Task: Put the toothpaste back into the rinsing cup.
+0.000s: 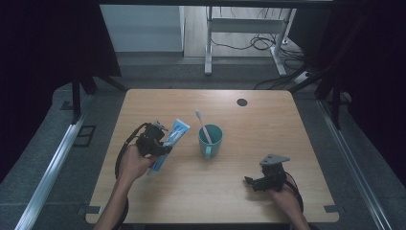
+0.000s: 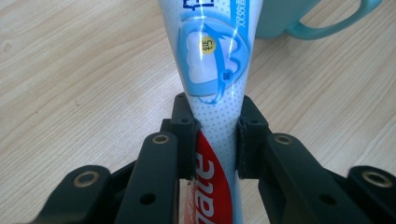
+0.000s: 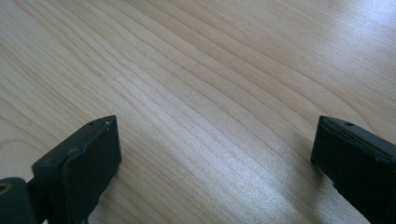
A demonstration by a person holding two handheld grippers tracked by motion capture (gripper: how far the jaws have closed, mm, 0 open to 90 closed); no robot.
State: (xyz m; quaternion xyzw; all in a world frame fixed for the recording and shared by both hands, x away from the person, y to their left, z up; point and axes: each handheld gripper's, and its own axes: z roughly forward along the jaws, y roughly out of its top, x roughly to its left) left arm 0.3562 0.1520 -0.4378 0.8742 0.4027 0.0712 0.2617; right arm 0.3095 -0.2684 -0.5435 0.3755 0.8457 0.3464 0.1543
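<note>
Clamping a blue-white plastic toothpaste tube (image 2: 215,84), left hand-held gripper (image 2: 215,140) sits beside teal mug (image 1: 210,140); right hand-held gripper (image 3: 215,154) gapes empty over wooden table (image 3: 196,70).

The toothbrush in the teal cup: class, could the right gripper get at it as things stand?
Probably yes. The right gripper stands open and empty, bare table lies between it and the cup, and the toothbrush sticks up above the rim. The left gripper, shut on the toothpaste tube, is on the cup's far side.
</note>
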